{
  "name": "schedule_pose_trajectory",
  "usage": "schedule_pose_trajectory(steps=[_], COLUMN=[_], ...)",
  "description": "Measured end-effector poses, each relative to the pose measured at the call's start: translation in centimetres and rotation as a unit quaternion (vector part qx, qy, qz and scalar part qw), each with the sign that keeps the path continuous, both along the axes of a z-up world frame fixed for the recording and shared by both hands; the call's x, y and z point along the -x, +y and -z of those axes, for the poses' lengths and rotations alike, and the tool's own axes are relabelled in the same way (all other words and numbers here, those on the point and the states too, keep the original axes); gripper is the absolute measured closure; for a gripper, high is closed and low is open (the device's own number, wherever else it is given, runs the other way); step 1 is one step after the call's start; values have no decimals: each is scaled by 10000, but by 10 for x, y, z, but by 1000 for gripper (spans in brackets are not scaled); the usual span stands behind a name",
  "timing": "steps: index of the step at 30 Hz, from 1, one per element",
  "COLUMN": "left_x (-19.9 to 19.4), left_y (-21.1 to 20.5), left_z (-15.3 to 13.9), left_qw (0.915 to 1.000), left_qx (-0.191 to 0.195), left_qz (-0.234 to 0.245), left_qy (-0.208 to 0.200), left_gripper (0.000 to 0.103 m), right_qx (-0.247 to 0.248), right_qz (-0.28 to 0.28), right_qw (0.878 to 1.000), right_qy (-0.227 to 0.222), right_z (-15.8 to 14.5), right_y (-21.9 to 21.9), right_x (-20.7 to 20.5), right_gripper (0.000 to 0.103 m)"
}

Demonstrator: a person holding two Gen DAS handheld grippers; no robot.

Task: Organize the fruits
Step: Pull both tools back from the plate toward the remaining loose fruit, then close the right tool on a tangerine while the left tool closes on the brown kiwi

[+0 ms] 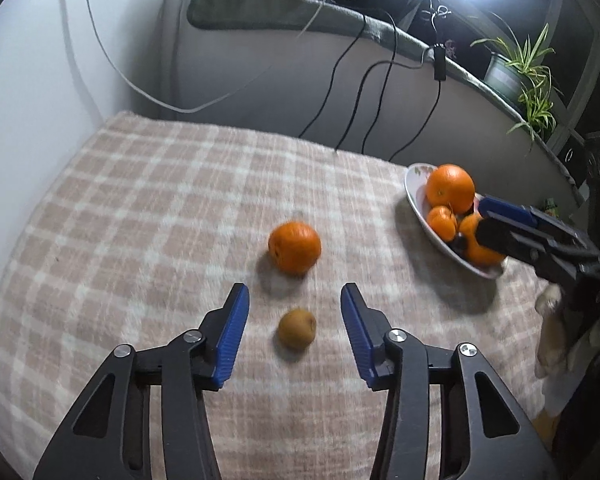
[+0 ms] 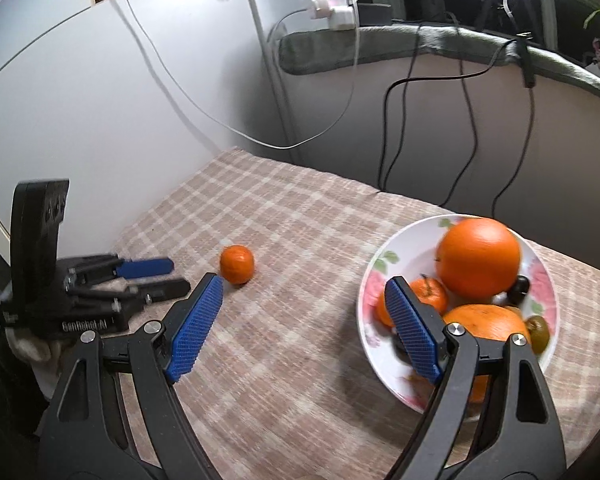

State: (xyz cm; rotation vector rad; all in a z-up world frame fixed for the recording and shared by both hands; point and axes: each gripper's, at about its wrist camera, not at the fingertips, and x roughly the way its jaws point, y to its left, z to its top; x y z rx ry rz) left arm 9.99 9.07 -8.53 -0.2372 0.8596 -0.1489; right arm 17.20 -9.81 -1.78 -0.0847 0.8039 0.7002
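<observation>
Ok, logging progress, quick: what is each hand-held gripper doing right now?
Left hand-held gripper: open, holding nothing, the brown fruit between its pads.
Right hand-held gripper: open, empty, beside the bowl.

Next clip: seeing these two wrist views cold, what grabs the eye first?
The floral white bowl heaped with oranges, at the right of the pink checked blanket. Then a lone round orange mid-blanket, with a small brown kiwi-like fruit lying between the open blue pads of the left gripper.

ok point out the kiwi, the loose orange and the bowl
kiwi (image 1: pixel 296 328), left wrist view, middle of its brown skin
loose orange (image 1: pixel 295 247), left wrist view, centre of the peel
bowl (image 2: pixel 370 280), right wrist view, bare inner wall
</observation>
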Motion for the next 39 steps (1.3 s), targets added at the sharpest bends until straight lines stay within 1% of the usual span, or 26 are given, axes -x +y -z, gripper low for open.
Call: schedule_pose_trajectory(steps=[3, 7, 9, 13, 15, 18, 23, 27, 37, 39], left_x=[3, 4, 4, 4, 4, 3, -1, -3, -3, -3], left_y=[-3, -4, -3, -2, -3, -3, -4, -4, -2, -2], left_z=[7, 14, 16, 18, 20, 22, 27, 28, 30, 30], left_qw=[9999, 9997, 9997, 9996, 9995, 9994, 9993, 9992, 9992, 9992], left_qx=[23, 55, 70, 86, 90, 97, 113, 113, 120, 114], left_qz=[71, 121, 120, 141, 156, 173, 189, 200, 187, 198], left_qy=[103, 194, 207, 240, 255, 279, 318, 329, 333, 329], left_gripper=[61, 63, 65, 66, 67, 67, 69, 71, 76, 78], right_qx=[26, 42, 46, 80, 107, 155, 230, 313, 412, 439], right_qz=[-134, -290, -367, -501, -536, -560, -613, -684, -737, -742], right_qw=[9999, 9994, 9989, 9977, 9971, 9962, 9948, 9933, 9924, 9923], right_qy=[84, 204, 279, 446, 528, 642, 786, 875, 893, 894], right_z=[4, 11, 15, 26, 33, 42, 55, 65, 73, 74], right_y=[14, 34, 44, 64, 71, 79, 94, 103, 114, 116], right_x=[-3, -6, -8, -14, -18, -25, -34, -38, -42, -43], right_gripper=[28, 29, 35, 40, 46, 50, 53, 59, 60, 61])
